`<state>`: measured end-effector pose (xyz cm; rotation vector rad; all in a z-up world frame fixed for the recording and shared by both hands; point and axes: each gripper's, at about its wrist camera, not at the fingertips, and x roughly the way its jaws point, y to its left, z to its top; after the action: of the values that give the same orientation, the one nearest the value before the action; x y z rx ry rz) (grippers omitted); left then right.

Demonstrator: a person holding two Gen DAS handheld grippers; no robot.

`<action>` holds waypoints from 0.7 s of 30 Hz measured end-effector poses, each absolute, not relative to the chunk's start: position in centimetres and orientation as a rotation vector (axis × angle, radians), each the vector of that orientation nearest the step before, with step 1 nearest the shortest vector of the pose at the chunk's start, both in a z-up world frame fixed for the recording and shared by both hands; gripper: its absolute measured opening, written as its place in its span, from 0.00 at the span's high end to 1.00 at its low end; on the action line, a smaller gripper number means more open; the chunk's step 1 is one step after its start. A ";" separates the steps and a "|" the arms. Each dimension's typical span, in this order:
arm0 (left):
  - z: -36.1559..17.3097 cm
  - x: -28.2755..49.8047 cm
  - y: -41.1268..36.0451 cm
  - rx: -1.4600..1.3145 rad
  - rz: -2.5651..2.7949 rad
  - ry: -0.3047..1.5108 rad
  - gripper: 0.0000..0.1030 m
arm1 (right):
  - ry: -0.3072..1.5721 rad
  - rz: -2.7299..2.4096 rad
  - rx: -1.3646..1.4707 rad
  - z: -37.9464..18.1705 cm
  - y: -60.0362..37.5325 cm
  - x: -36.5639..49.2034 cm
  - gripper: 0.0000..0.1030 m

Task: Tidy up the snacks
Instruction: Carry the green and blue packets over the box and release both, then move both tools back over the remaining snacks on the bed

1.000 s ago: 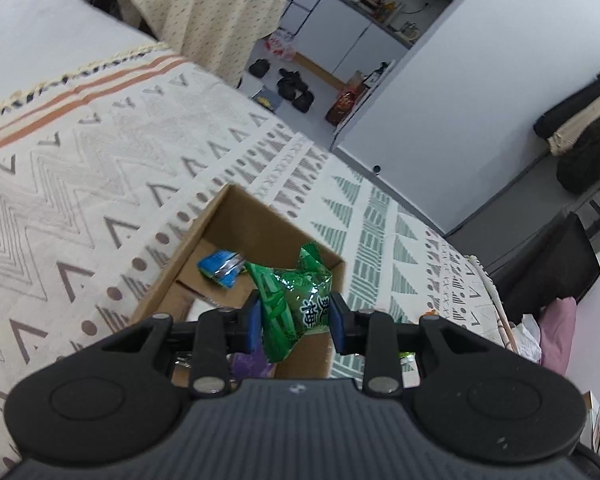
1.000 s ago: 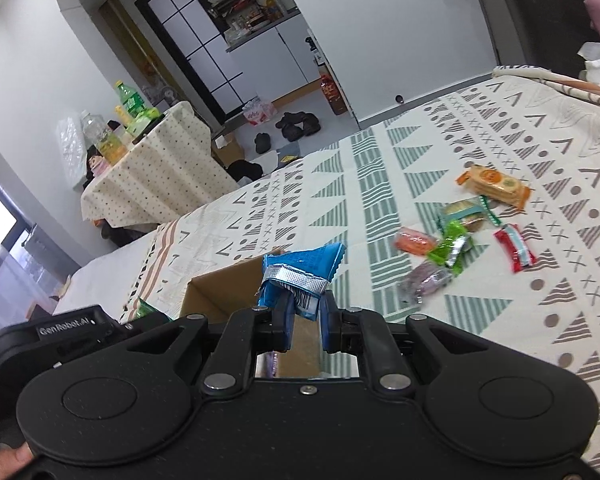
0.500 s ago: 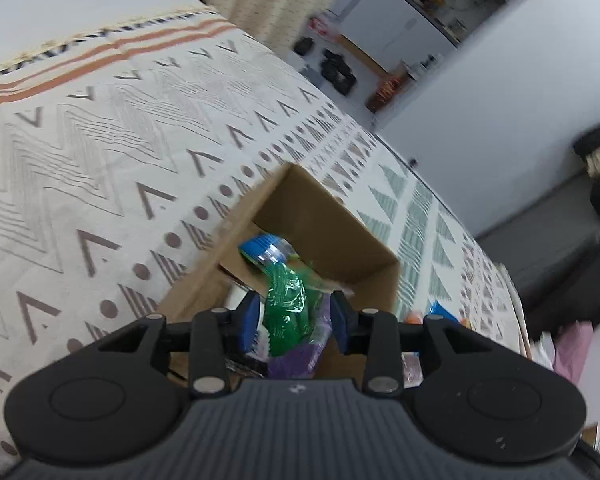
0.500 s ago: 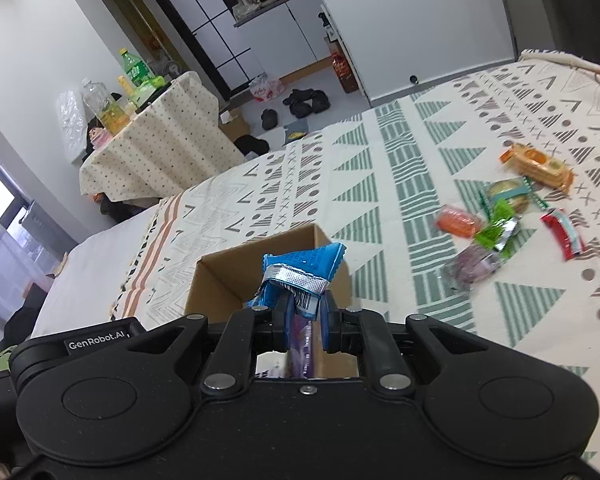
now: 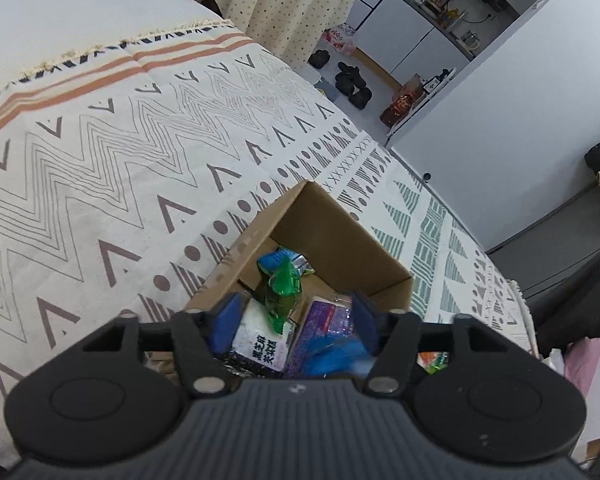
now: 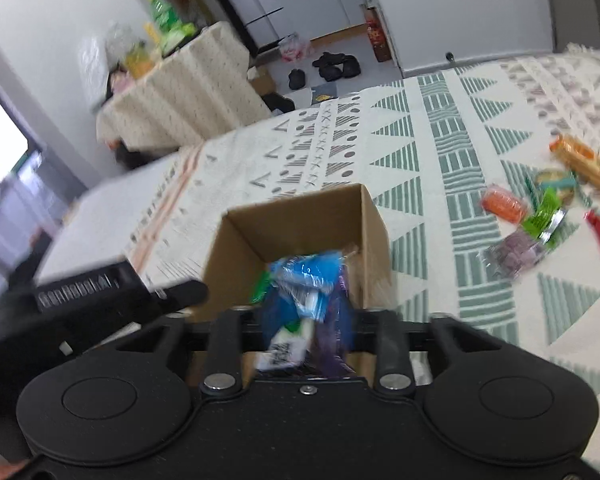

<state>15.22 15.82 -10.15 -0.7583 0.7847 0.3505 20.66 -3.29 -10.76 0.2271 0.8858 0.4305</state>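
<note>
An open cardboard box [image 5: 340,232] stands on the patterned bedspread; it also shows in the right wrist view [image 6: 300,220]. My left gripper [image 5: 294,320] is open just above the box, and the green snack packet [image 5: 282,294] lies loose inside among a white packet [image 5: 264,346], a purple packet [image 5: 320,328] and a blue one [image 5: 278,260]. My right gripper [image 6: 306,320] is open over the box, with the blue packet [image 6: 308,280] blurred between the spread fingers. Several loose snacks [image 6: 540,220] lie on the bed to the right.
The left gripper's black body [image 6: 80,300] is close at the left of the right wrist view. A cloth-covered side table [image 6: 172,92] with bottles stands beyond the bed. Shoes [image 5: 352,84] lie on the floor near the white wall.
Both grippers have opened over the box. The green packet has dropped from the left gripper into the box, and the blue packet has left the right gripper's hold. The right wrist view is blurred by motion.
</note>
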 end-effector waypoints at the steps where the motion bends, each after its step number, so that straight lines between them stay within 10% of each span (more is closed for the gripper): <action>1: -10.1 15.2 15.8 -0.752 0.360 0.782 0.26 | 0.868 0.419 0.209 -10.6 -3.6 20.3 0.59; 6: -10.0 15.8 14.4 -0.683 0.375 0.811 0.10 | 0.874 0.395 0.239 -10.6 -6.8 19.7 0.59; 21: -8.0 16.3 8.1 -0.575 0.240 0.773 0.02 | 0.828 0.285 0.298 -10.5 -16.8 19.3 0.31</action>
<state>16.33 8.07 -7.95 -0.5746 0.7734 0.2404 19.29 -16.75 -10.52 0.2982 0.8277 0.2849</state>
